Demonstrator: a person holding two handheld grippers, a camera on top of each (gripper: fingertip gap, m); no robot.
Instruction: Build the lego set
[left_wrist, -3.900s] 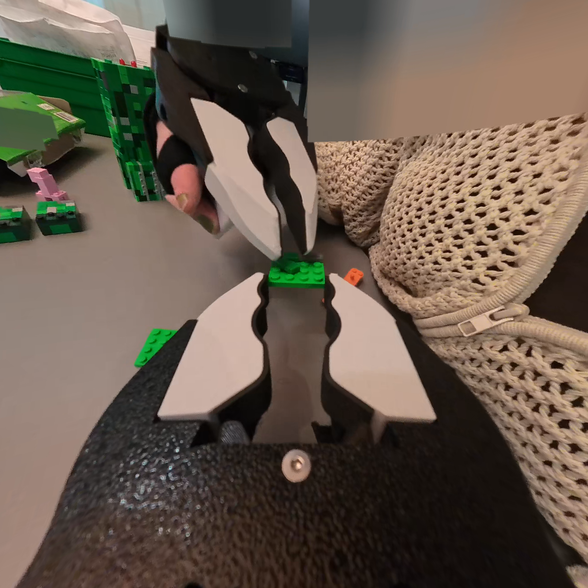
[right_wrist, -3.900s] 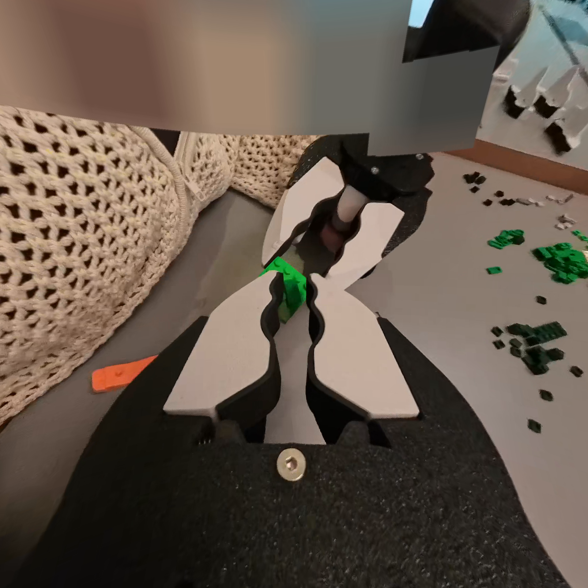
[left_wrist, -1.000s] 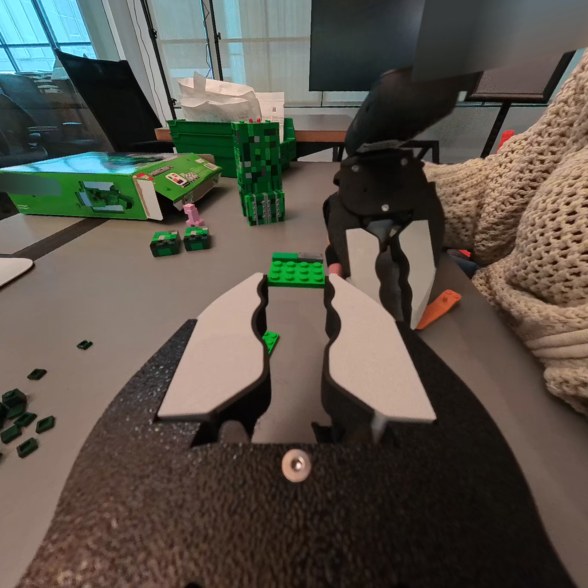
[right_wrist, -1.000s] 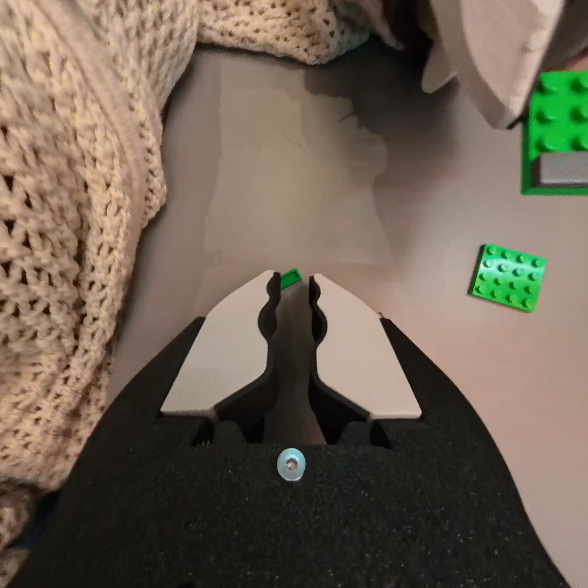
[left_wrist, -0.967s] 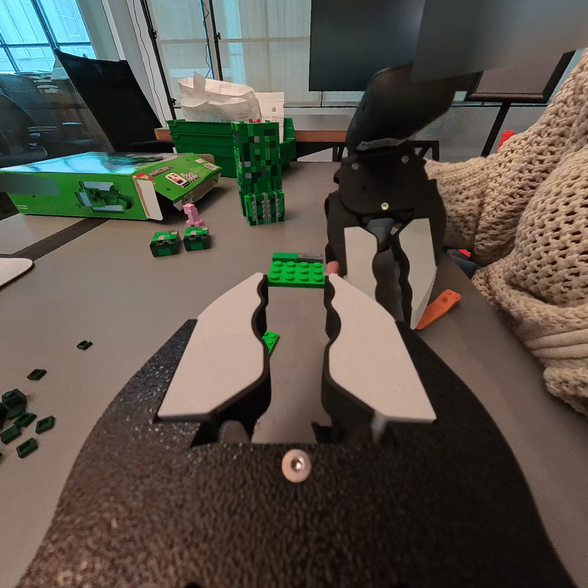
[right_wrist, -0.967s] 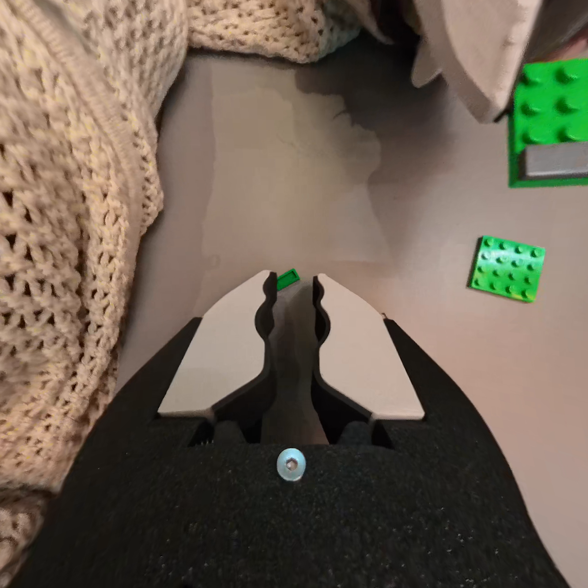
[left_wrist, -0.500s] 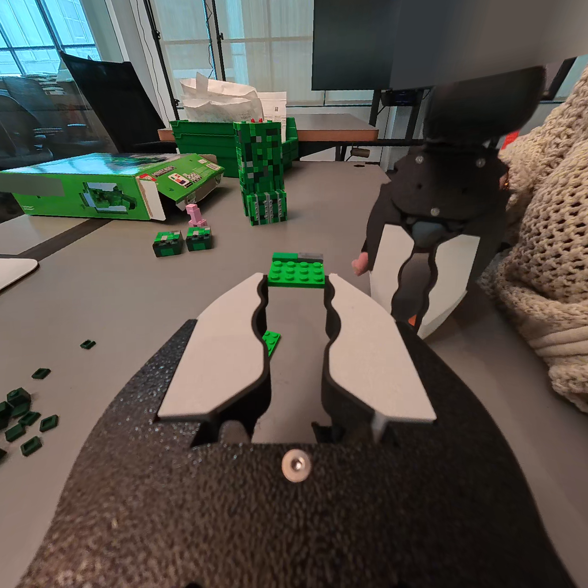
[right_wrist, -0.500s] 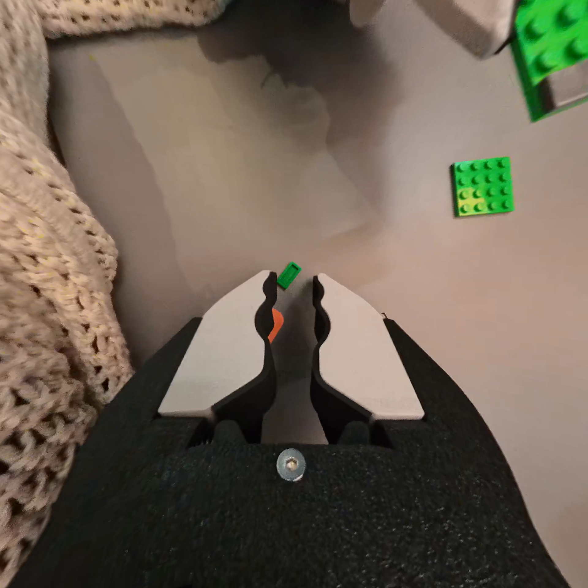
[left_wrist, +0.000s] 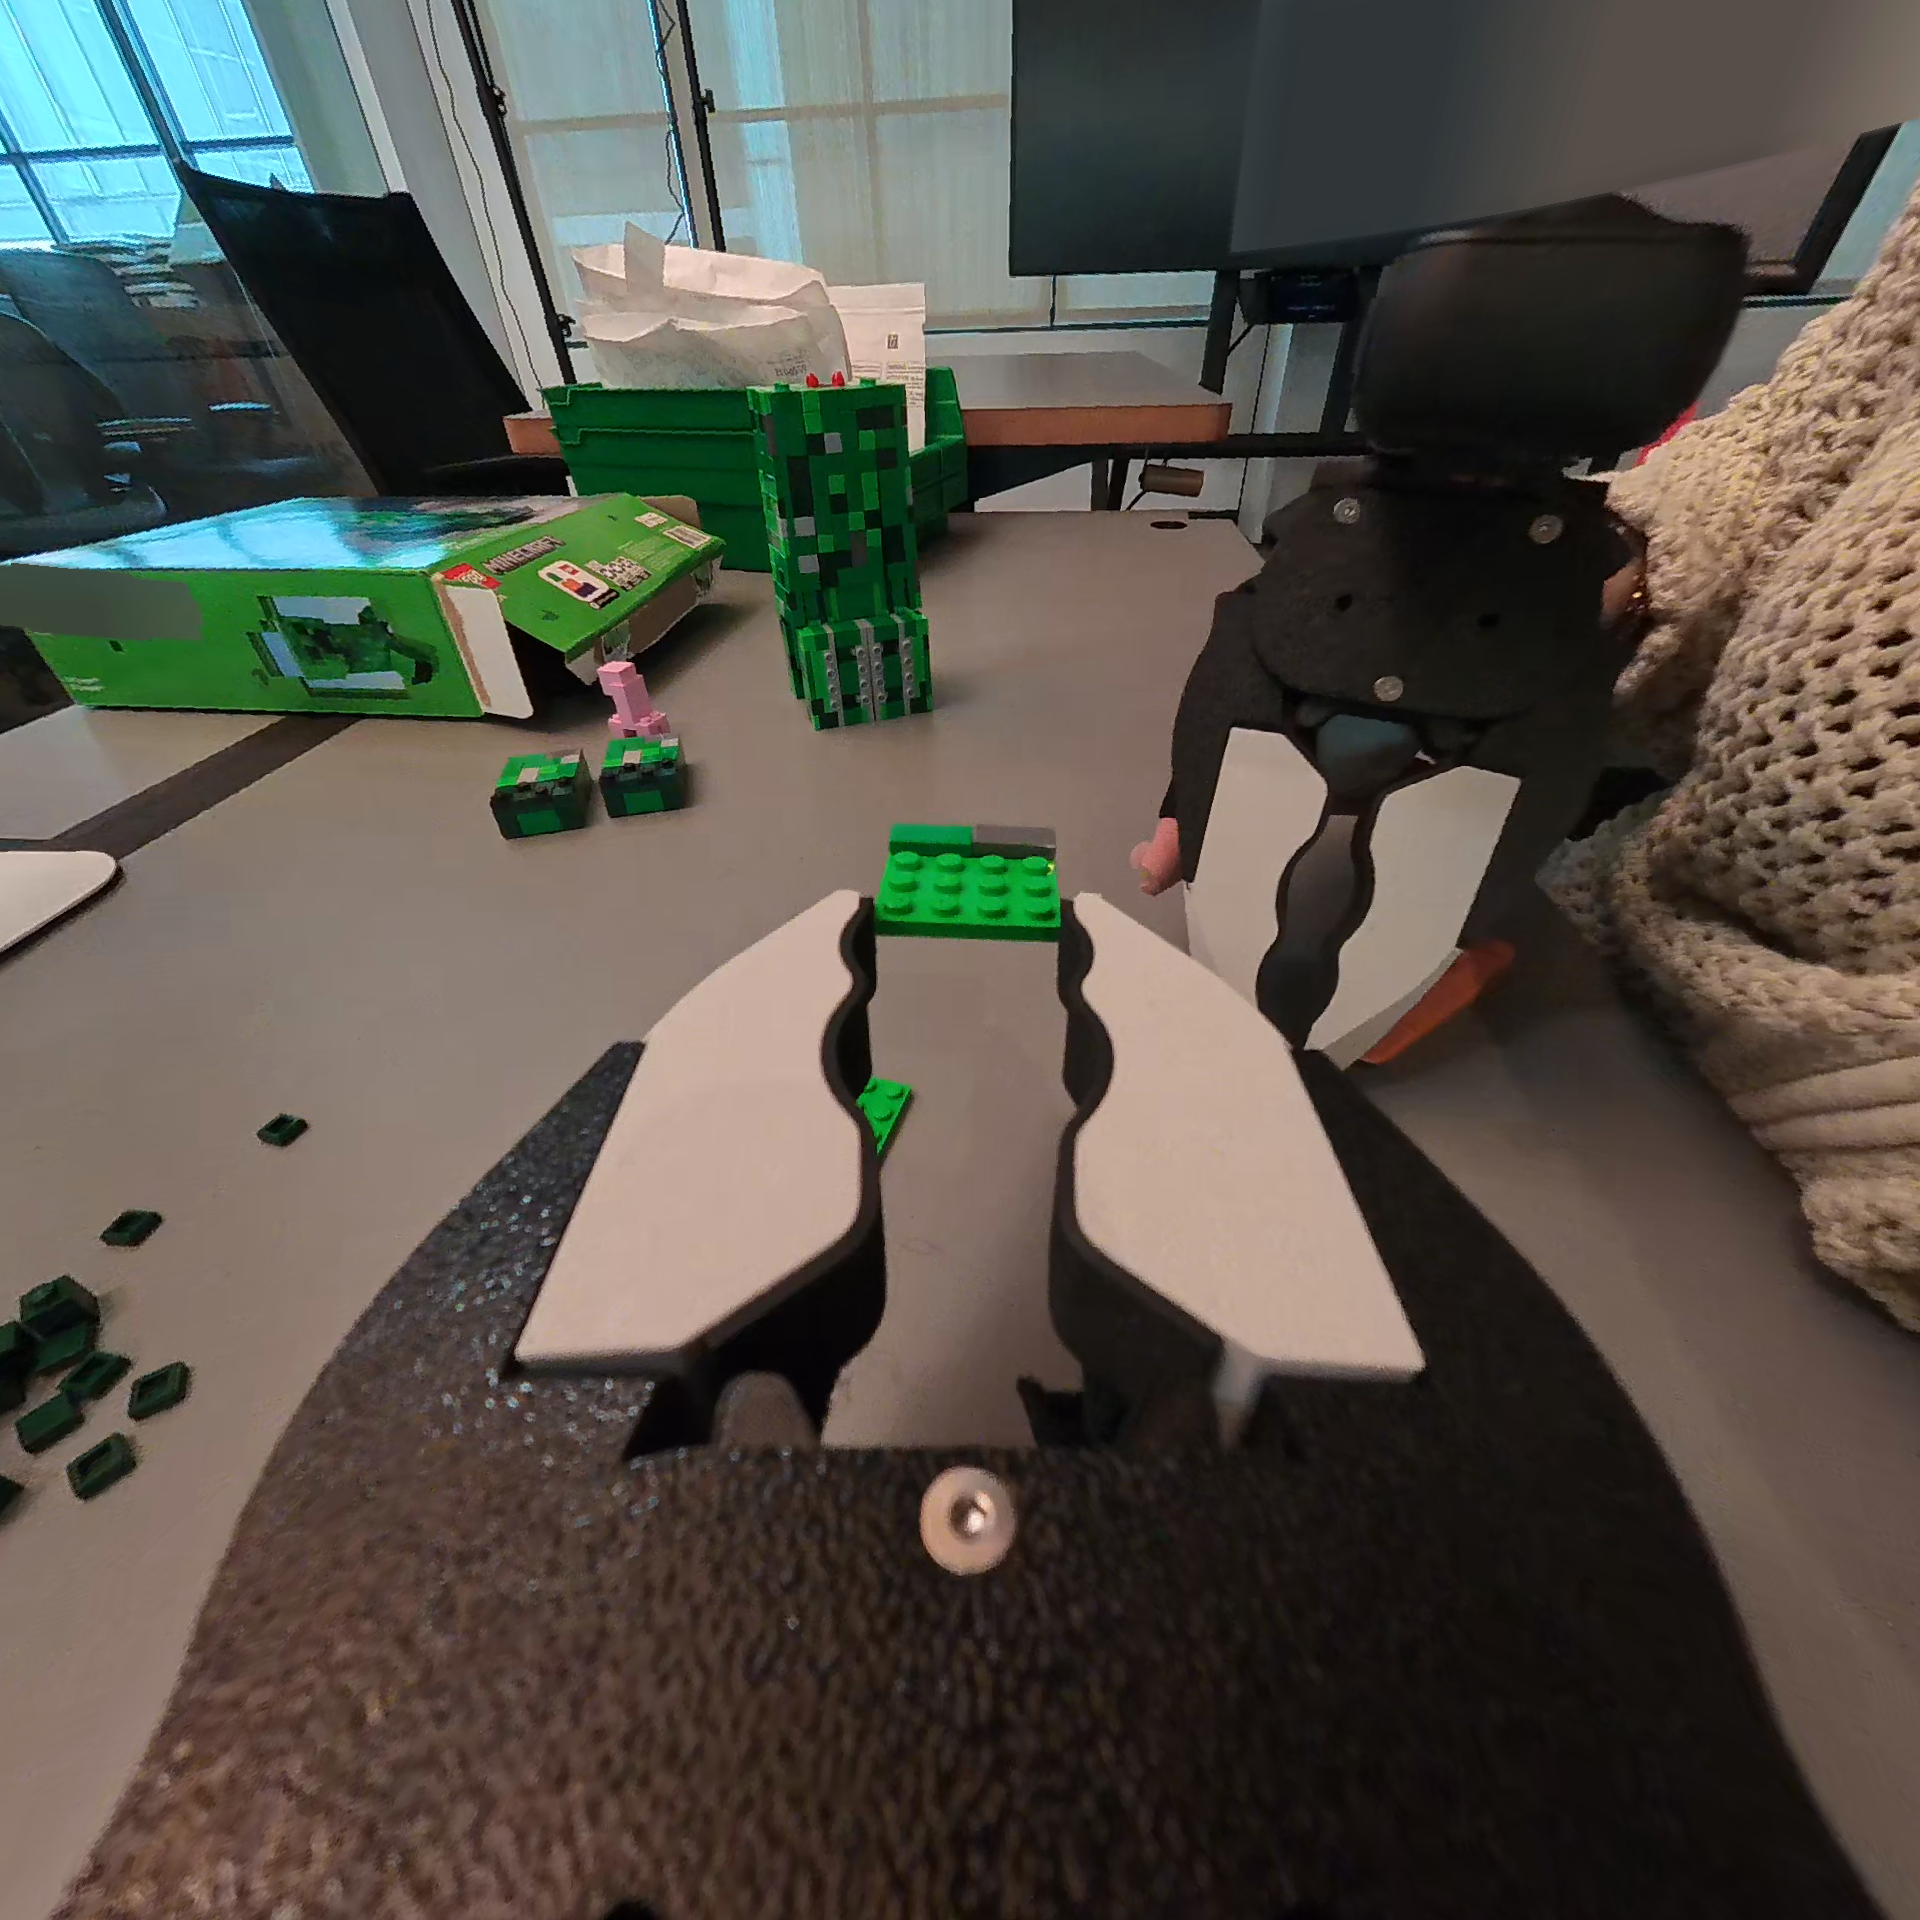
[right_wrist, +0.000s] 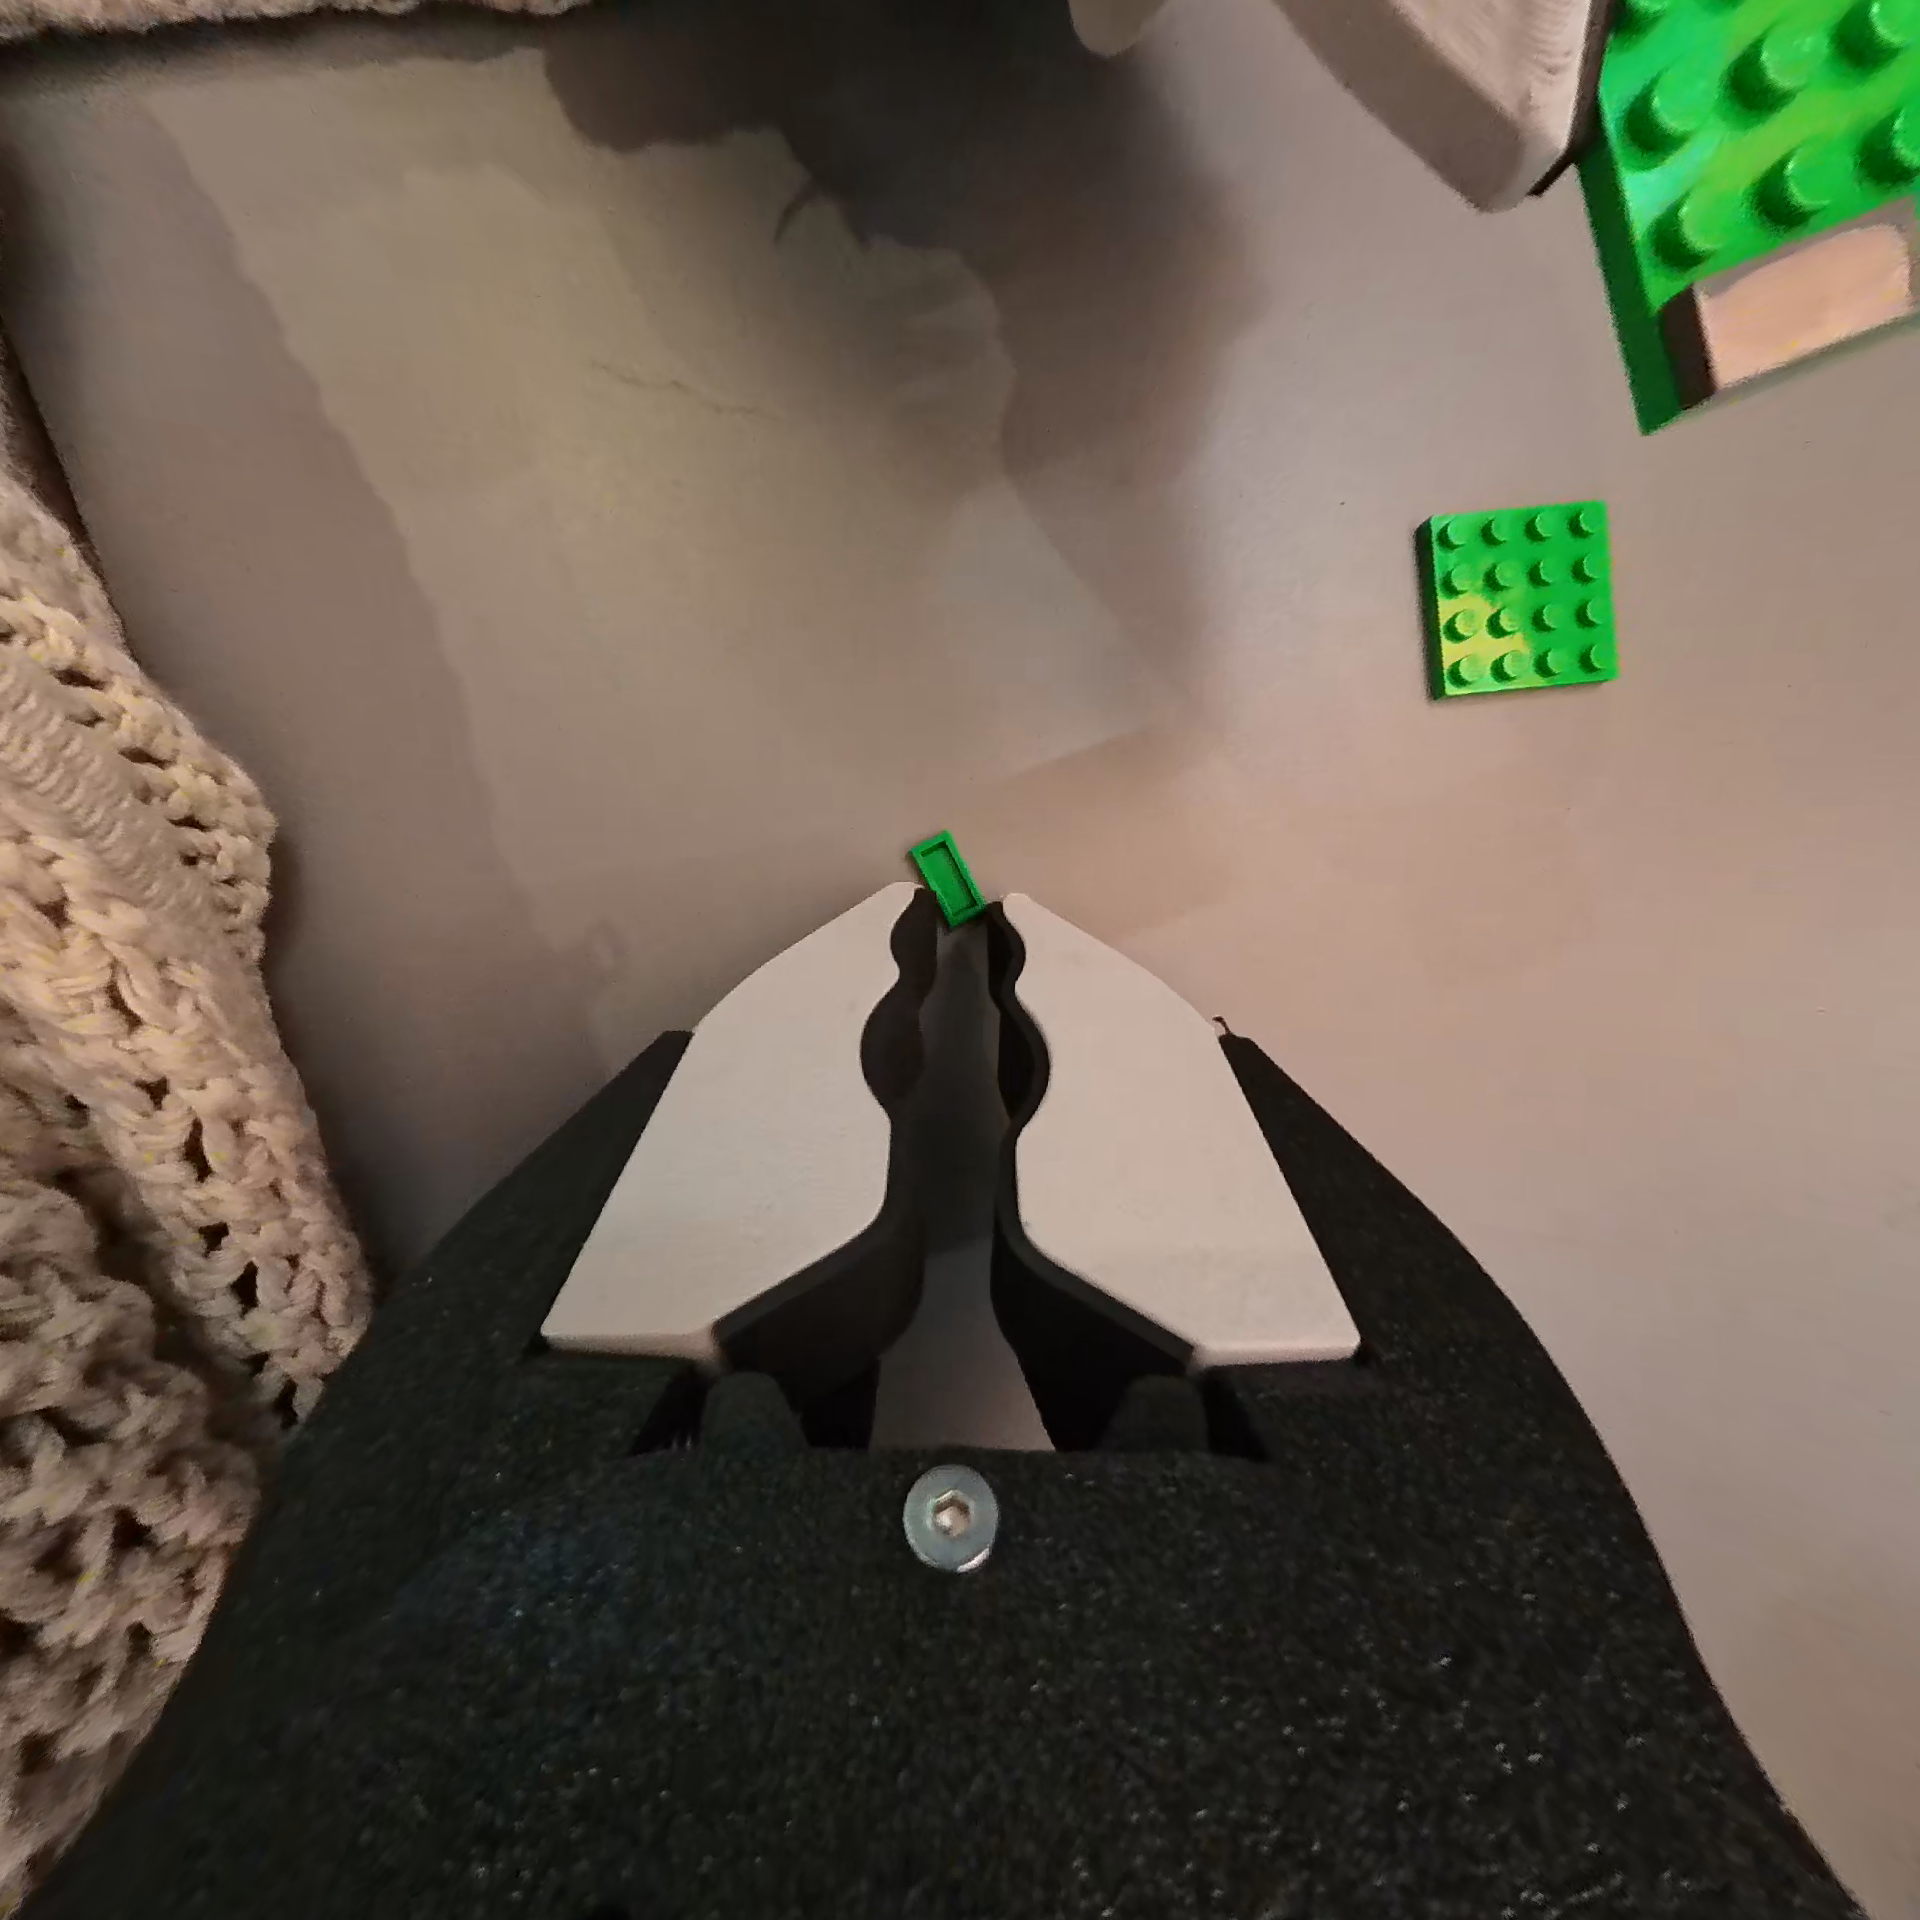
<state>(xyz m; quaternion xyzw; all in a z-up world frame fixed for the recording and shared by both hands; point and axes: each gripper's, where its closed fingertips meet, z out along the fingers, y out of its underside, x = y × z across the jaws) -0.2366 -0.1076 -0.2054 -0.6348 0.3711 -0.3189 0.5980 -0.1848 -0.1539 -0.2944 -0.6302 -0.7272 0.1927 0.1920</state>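
Observation:
My left gripper is shut on a bright green plate with a green and a grey tile on its far row, and holds it above the grey table. The plate also shows at the top right of the right wrist view. My right gripper points down at the table and its fingertips are closed on a small green tile. In the left wrist view the right gripper stands just right of the held plate, over an orange piece.
A green 4x4 plate lies on the table. A tall green block figure, a green box, two small green blocks, a pink figure and dark green bits lie farther off. A knitted sleeve fills the right. The left gripper's tips are roughly 11 centimeters from the right gripper's.
My right gripper left the held plate, swung right and down to the table, and closed its tips on the small green tile. My left gripper kept hold of the plate.

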